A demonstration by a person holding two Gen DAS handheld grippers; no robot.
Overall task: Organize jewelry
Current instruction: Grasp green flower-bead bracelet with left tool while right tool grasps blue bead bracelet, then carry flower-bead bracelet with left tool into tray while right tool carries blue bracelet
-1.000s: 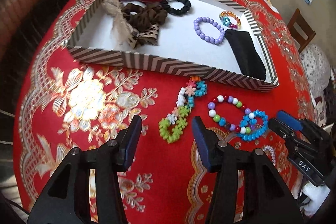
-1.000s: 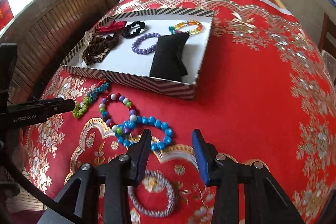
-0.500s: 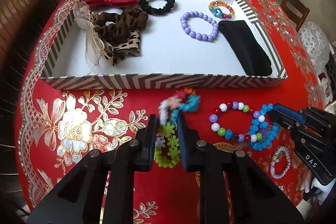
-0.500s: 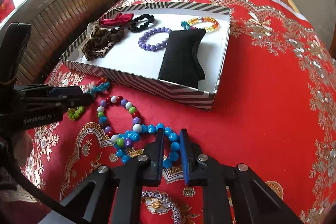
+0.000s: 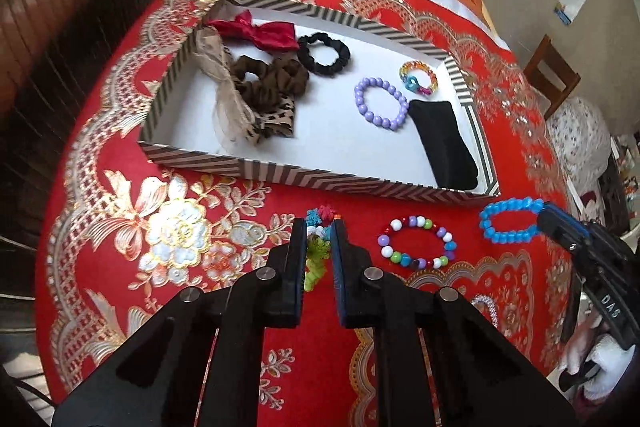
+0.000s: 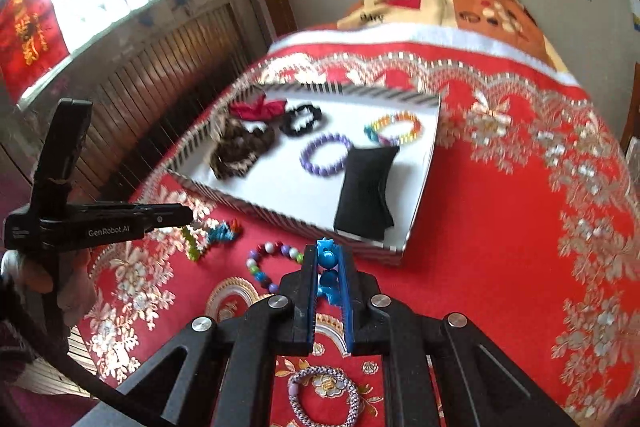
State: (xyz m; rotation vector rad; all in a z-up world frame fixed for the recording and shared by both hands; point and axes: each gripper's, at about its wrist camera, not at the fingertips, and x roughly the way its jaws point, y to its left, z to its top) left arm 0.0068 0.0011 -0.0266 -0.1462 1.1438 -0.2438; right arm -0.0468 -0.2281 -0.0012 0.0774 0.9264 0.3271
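My left hand-held gripper (image 5: pixel 319 247), at the lower middle of its own view, is closing its jaws on the multicoloured snowflake-link bracelet (image 5: pixel 318 251), whose green and teal links show between the fingers. My right hand-held gripper (image 6: pixel 328 275), low in the centre of the right wrist view, is clamped shut on the bright blue plastic bead bracelet (image 5: pixel 508 223), which hangs above the red floral cloth (image 5: pixel 180 235) at the right of the left view. Between the two, on the cloth, lies the mixed-colour round-bead bracelet (image 5: pixel 416 241). A lilac-and-silver braided bracelet (image 6: pixel 324 401) lies at the bottom of the right view. Above, in the upper middle, the striped-rim white tray (image 5: pixel 312 179) holds a lavender bead bracelet (image 5: pixel 380 103), a rainbow link bracelet (image 5: pixel 418 78), a black scrunchie (image 5: pixel 324 53) and a black cushion (image 5: pixel 444 143).
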